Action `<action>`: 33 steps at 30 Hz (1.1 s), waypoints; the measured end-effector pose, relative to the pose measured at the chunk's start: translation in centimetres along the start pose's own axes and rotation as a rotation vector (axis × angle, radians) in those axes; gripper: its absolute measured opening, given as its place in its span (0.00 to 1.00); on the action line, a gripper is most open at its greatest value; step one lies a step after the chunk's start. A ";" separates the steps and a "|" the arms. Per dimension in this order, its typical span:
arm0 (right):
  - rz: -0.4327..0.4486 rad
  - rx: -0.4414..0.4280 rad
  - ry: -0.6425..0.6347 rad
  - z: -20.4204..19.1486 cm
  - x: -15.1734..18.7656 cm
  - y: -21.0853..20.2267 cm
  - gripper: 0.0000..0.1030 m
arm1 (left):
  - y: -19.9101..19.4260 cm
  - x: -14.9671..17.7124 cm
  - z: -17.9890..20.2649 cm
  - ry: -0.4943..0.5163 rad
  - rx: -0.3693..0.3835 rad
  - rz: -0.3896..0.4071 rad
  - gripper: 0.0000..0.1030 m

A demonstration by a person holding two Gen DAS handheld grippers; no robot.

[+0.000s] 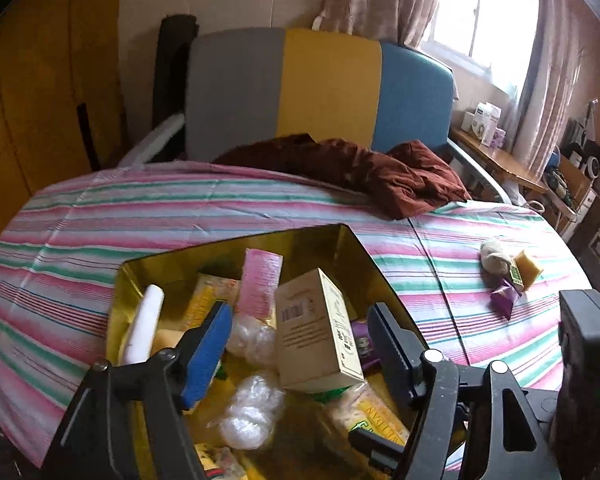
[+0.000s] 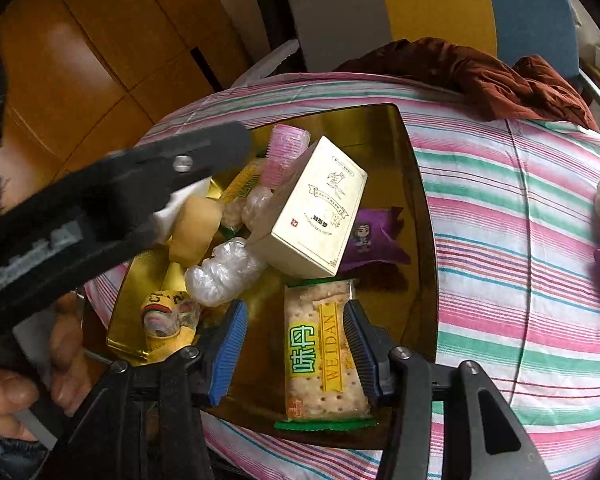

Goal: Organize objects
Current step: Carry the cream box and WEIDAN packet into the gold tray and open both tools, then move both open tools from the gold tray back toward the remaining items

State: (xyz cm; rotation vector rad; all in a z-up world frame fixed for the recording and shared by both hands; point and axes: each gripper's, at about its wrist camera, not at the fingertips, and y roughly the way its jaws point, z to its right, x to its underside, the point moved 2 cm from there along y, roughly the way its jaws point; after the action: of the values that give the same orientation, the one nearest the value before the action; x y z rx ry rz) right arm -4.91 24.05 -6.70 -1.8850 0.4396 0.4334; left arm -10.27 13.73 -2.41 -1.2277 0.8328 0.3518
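Note:
A gold tray (image 1: 332, 240) (image 2: 416, 184) lies on the striped bed and holds a cream box (image 1: 320, 336) (image 2: 320, 208), a pink roller (image 1: 260, 284) (image 2: 284, 152), cracker packets (image 2: 320, 352), plastic wads (image 1: 252, 408) (image 2: 220, 272), a purple packet (image 2: 372, 232) and a white tube (image 1: 144, 324). My left gripper (image 1: 300, 356) is open above the tray, empty. My right gripper (image 2: 296, 344) is open over the tray's near end, its fingers either side of a cracker packet. The left gripper's arm (image 2: 120, 200) crosses the right view.
On the striped sheet (image 1: 140, 216) to the right lie a beige plush (image 1: 494, 260), a yellow sponge (image 1: 528, 268) and a purple packet (image 1: 506, 298). A crumpled brown cloth (image 1: 400, 176) lies by the headboard (image 1: 320, 88). A cluttered side table (image 1: 496, 156) stands at right.

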 end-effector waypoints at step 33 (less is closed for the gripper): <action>0.062 -0.059 0.052 -0.1 0.9 -2.2 0.54 | -4.0 3.9 -3.6 -0.071 -0.072 0.027 0.85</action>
State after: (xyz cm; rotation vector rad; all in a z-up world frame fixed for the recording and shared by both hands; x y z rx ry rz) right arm -3.10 24.62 -5.37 -1.9468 0.5269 0.4433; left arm -6.38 8.33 -2.84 -1.2649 0.7816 0.4484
